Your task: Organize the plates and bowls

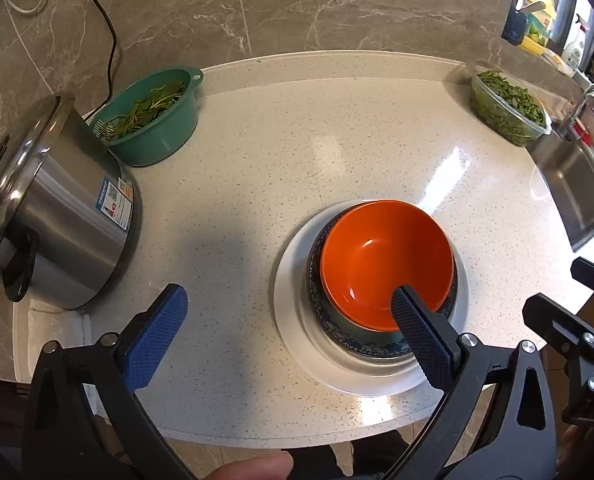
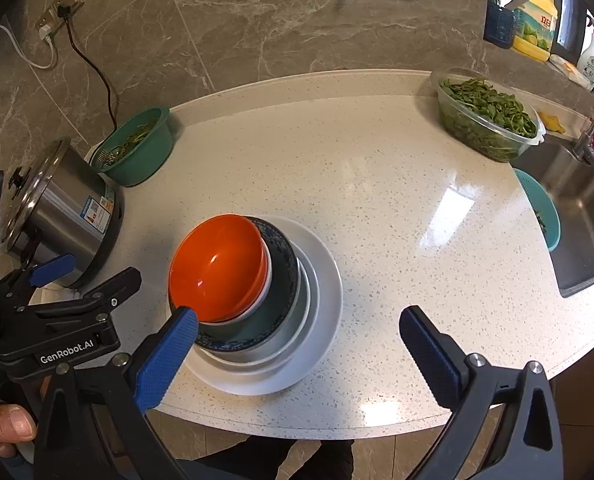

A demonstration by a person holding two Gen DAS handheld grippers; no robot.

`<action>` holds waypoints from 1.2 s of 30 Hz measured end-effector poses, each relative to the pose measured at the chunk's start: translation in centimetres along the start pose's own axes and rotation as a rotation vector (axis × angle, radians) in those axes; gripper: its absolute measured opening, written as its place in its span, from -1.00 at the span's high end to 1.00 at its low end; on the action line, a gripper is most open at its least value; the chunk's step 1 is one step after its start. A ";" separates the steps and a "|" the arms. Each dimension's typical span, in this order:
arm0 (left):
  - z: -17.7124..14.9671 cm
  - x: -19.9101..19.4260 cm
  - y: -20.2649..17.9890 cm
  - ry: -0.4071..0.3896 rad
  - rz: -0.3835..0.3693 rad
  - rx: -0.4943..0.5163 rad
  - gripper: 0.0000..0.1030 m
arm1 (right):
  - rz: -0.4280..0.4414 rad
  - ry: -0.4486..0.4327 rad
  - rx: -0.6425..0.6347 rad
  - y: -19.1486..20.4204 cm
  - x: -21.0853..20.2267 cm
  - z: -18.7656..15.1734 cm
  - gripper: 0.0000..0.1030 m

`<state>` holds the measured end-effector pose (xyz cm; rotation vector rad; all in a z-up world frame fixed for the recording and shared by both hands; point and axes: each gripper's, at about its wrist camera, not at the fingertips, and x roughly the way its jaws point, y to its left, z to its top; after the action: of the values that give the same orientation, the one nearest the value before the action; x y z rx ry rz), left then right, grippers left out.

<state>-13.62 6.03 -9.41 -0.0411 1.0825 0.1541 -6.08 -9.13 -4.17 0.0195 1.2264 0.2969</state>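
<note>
Stack: bowl (image 2: 217, 266) uppermost, nested in a wider bowl (image 2: 285, 280), on plates (image 2: 325, 300); near the front edge of the worktop (image 2: 377, 200)
Left: pot (image 2: 65, 216), lidded; basin of greens (image 2: 141, 148) behind it
Far right: tub of greens (image 2: 485, 120); sink (image 2: 585, 216) beyond (a colander (image 2: 541, 216) at its rim)
Behind: wall

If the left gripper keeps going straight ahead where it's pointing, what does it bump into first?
Probably only the bare countertop. The left gripper is open and aims between the steel pot and the orange bowl. Its right finger overlaps the bowl's near rim, so it might clip that first; depth is unclear.
</note>
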 end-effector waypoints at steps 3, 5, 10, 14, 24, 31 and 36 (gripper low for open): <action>0.3 0.1 0.1 0.002 -0.008 -0.005 -0.99 | -0.007 0.011 0.003 -0.2 0.3 0.1 -1.00; 0.4 0.0 0.1 0.002 -0.014 -0.010 -0.99 | -0.011 0.014 0.004 -0.2 0.4 0.2 -1.00; 0.8 0.1 0.2 0.001 -0.016 -0.013 -0.99 | -0.012 0.020 0.000 0.0 0.8 0.4 -1.00; 1.0 0.2 0.2 0.007 -0.017 -0.019 -0.99 | -0.011 0.023 -0.001 0.1 1.0 0.5 -1.00; 1.4 0.3 0.8 0.013 -0.024 -0.048 -0.99 | -0.021 0.043 -0.002 0.2 1.6 0.7 -1.00; 1.3 0.4 0.6 0.017 -0.023 -0.047 -0.99 | -0.024 0.042 -0.001 0.2 1.7 0.7 -1.00; 1.3 0.5 0.7 0.024 -0.022 -0.052 -0.99 | -0.025 0.039 -0.001 0.2 1.7 0.8 -1.00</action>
<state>-12.34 6.95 -9.23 -0.1014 1.1017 0.1625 -4.87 -8.41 -5.45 -0.0024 1.2642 0.2770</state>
